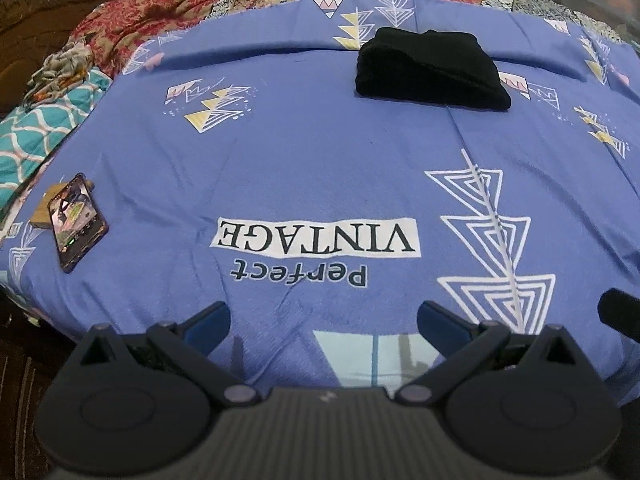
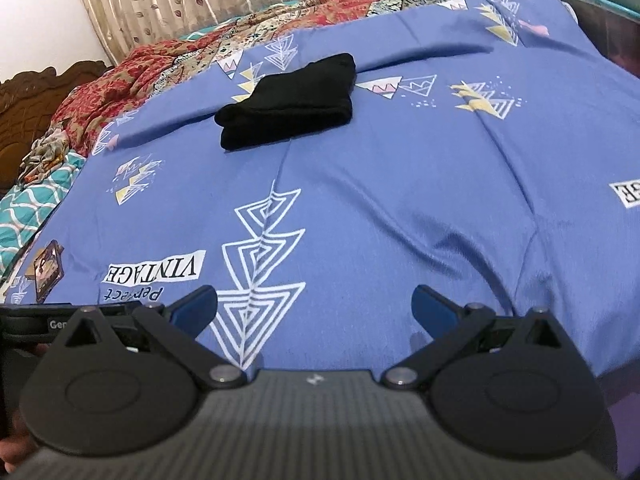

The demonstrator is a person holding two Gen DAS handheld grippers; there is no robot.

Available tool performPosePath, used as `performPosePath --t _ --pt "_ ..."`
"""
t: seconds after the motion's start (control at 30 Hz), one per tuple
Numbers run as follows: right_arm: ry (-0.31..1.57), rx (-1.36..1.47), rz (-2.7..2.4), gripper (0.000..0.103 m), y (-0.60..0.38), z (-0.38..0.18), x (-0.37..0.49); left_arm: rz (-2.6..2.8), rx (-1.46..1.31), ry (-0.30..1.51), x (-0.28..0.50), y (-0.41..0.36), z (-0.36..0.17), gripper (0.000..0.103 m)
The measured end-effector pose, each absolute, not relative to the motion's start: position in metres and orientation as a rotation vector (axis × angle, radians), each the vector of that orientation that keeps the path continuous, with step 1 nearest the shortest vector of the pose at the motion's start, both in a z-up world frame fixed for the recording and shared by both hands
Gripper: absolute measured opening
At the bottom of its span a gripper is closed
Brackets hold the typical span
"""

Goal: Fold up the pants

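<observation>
Pants (image 1: 432,70) are lying folded, soft and limp, far up the bed (image 1: 304,160). We are holding the left gripper (image 1: 323,320) and right gripper (image 2: 314,308) wide apart, empty; we are judging a thick folded edge safest to pinch.

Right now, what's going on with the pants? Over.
Both hand-held grippers, left and right, open and empty. Black pants folded on the blue bedsheet, far from both. Phone off to the left, nothing blocking.
</observation>
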State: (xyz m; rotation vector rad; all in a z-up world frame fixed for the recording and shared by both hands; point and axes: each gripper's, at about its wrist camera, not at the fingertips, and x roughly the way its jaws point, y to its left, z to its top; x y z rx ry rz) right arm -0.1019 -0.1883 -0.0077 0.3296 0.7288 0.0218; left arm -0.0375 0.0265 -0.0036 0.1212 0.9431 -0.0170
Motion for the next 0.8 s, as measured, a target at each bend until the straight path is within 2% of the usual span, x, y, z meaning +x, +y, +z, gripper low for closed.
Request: performPosePath --t 0.8 --pt "0.744 0.381 0.026 0.103 -0.2 -0.012 -0.106 0.028 0.226 0.851 -0.05 0.023 0.0 0.103"
